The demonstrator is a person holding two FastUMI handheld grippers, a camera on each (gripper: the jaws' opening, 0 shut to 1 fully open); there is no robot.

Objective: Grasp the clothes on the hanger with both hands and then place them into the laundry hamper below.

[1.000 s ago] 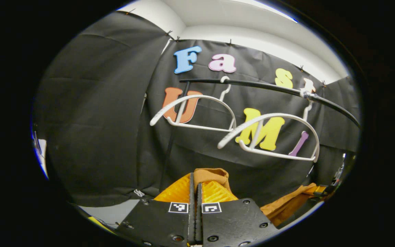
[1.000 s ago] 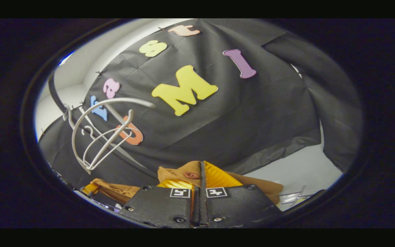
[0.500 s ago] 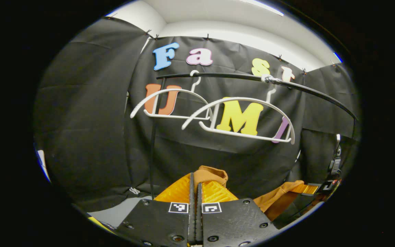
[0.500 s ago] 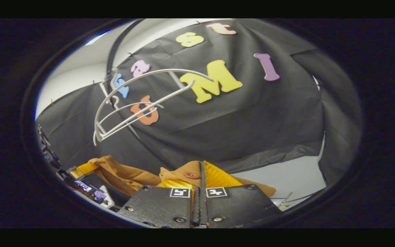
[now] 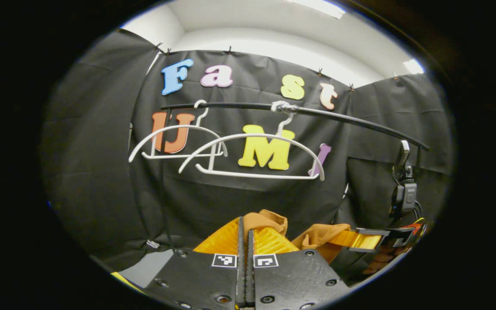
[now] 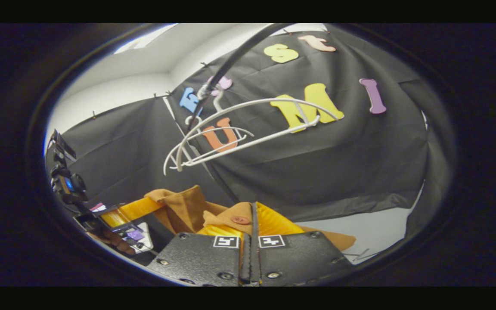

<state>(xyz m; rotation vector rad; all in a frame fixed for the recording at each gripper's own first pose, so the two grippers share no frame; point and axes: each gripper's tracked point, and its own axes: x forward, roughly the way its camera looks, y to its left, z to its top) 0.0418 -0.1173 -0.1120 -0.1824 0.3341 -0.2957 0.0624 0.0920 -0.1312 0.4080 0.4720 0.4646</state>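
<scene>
Booth wall (image 5: 101, 181): black cloth across the centre of both views, with the white ceiling (image 5: 274, 17) at the top of the frame.

Rail (image 5: 342, 118): a dark bar running from centre left to right in the left gripper view, and rising to the top centre in the right gripper view. Two bare white hangers hang from it: the near hanger (image 5: 252, 157) at centre and the far hanger (image 5: 166, 144) to its left.

Garment (image 6: 183, 206): brown cloth, off the hangers, held low in both frames. In the right gripper view it spans from lower left to lower centre, with a button (image 6: 240, 220) just above my fingers. I judge it light, soft and limp; it will sag between the two holds and offers no stiff edge, so I take it by bunched folds near the upper edge, one fold in each gripper.

Left gripper (image 5: 244, 234): bottom centre of its own view, fingers pressed together on a fold of the cloth.

Right gripper (image 6: 252, 228): bottom centre of its own view, fingers likewise pinching a fold; it also appears at lower right of the left gripper view, held by a hand (image 5: 381, 258).
</scene>
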